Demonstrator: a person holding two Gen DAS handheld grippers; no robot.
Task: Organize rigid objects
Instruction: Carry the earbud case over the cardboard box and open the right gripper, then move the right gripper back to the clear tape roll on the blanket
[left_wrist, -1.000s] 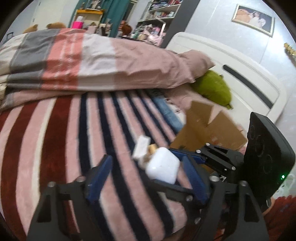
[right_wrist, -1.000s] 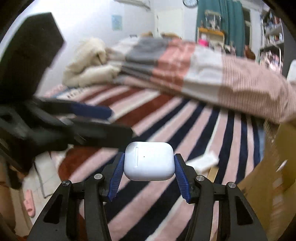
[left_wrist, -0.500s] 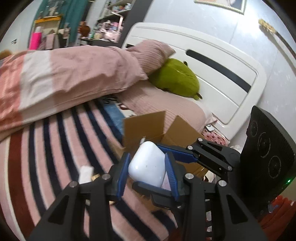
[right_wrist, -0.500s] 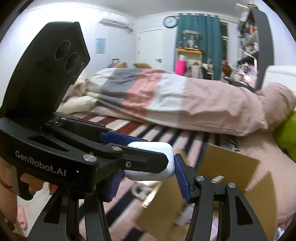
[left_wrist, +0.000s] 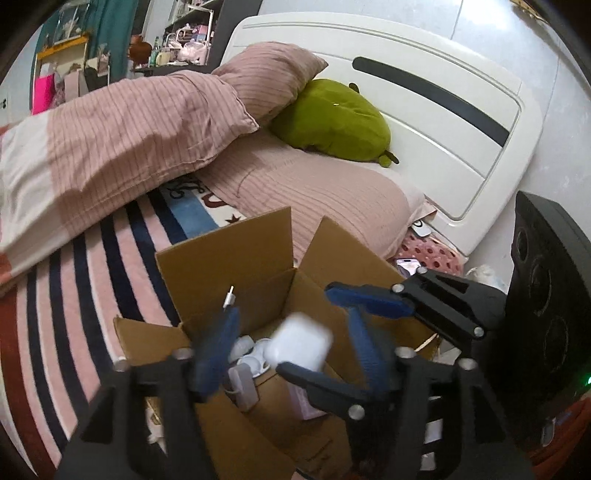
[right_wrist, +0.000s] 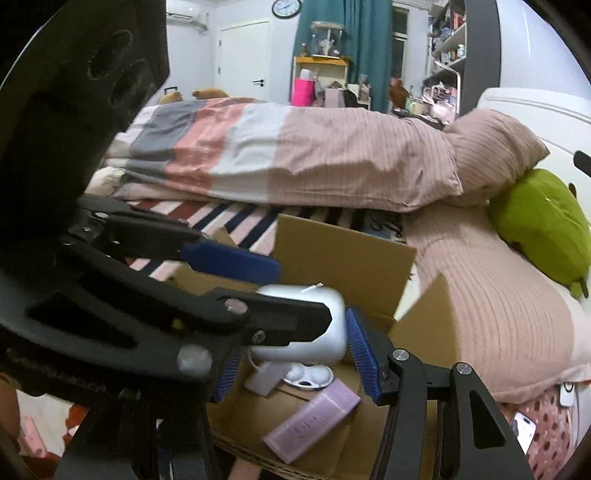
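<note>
A white earbud case (left_wrist: 299, 345) hangs blurred over the open cardboard box (left_wrist: 225, 258), between the spread blue fingers of my left gripper (left_wrist: 291, 354), which is open. In the right wrist view the case (right_wrist: 314, 325) sits between the pads of my right gripper (right_wrist: 295, 360); a small gap shows beside the right pad, so the grip is unclear. The left gripper's arm crosses in front of it. Inside the box (right_wrist: 343, 254) lie a lilac bar (right_wrist: 314, 424), a small white tray and a cable plug (left_wrist: 229, 297).
The box stands on a striped blanket (left_wrist: 88, 295) on a bed. A pink duvet (left_wrist: 122, 129), a green plush (left_wrist: 332, 118) and a white headboard (left_wrist: 424, 103) lie behind. A phone (right_wrist: 522, 424) lies at the bedside.
Both grippers moved from the blanket to over the box. The left gripper, shut on the case half a second ago, has opened; the case now looks blurred above the box contents.
</note>
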